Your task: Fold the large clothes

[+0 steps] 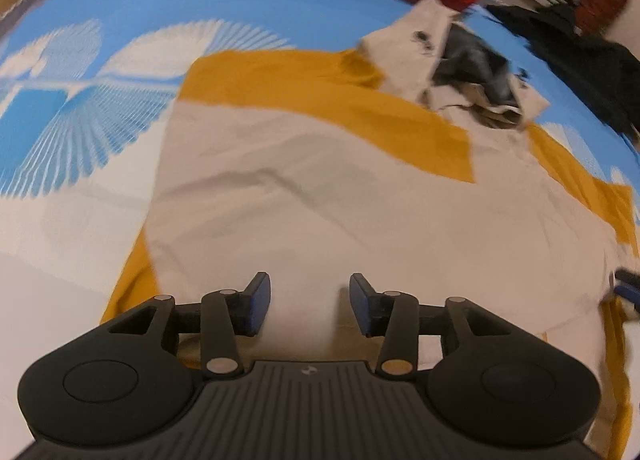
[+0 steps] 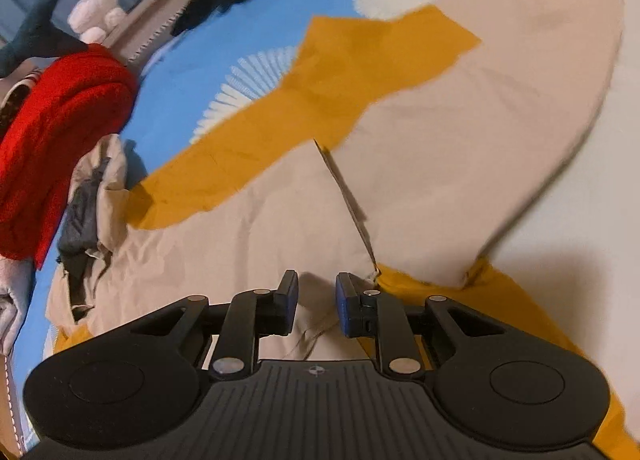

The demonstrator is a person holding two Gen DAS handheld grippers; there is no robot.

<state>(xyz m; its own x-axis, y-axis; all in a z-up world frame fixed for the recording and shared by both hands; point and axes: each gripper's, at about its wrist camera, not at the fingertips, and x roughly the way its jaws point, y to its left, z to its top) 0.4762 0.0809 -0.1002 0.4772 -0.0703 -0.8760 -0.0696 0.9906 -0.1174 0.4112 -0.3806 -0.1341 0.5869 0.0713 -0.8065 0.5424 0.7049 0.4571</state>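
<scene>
Bed cover [image 1: 120, 12]: blue with white fan shapes, spread under everything.
Left gripper [image 1: 310, 304]: jaws stood apart above the beige cloth, nothing between them.
Beige-and-mustard garment [image 1: 320, 200]: lay spread flat on the bed, its collar end bunched at the far right.
Right gripper [image 2: 317, 302]: jaws stood narrowly apart with a fold of beige cloth between them; whether they pinched it, I could not tell.
Red knit [image 2: 60, 120]: heaped at the far left.

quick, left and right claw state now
left claw: open, empty, above the beige garment
right claw: open, narrow gap, beige fabric under it, not gripped
</scene>
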